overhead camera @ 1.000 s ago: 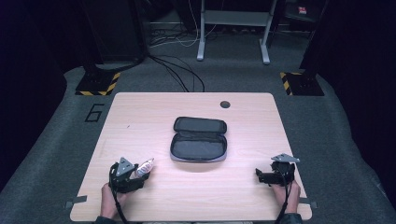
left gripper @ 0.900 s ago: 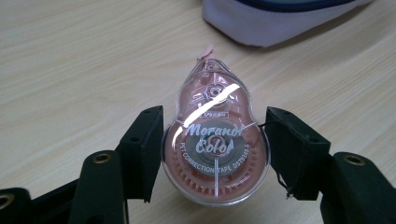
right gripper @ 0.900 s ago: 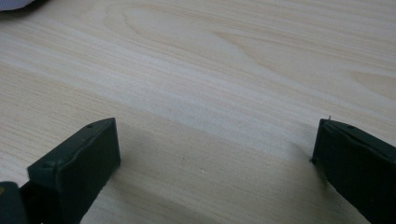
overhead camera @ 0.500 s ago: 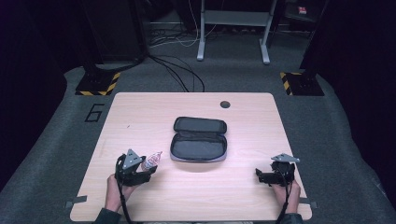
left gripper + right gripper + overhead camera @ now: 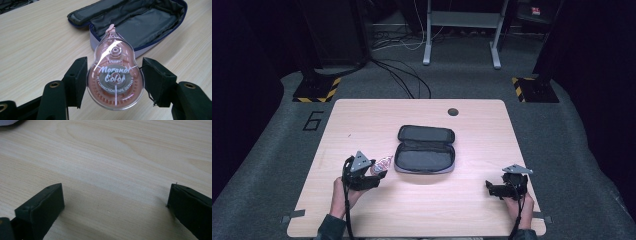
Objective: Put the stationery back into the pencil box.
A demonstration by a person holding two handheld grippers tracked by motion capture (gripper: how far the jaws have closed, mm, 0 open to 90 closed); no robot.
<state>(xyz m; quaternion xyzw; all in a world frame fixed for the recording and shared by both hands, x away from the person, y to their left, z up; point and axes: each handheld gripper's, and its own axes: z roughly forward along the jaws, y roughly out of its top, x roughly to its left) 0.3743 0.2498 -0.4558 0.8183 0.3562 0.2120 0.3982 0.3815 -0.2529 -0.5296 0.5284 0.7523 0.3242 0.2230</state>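
Now that the left hand-held gripper (image 5: 379,172), pinching the pink correction tape dispenser (image 5: 115,75), has lifted it off the bench (image 5: 362,120) toward the open pencil case (image 5: 425,155), dropping it in comes next; the right hand-held gripper (image 5: 490,188) rests spread.

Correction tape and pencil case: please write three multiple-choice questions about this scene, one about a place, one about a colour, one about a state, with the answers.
1. Where is the correction tape?
A. inside the case
B. between the left gripper's jaws
C. on the floor

2. What colour is the tape's inside?
A. pink
B. green
C. yellow

3. How is the pencil case?
A. zipped shut
B. open
C. upside down

Answers: 1 B, the jaws press its sides in the left gripper view. 2 A, pink shows through its clear shell. 3 B, the lid lies back and the dark lining shows.
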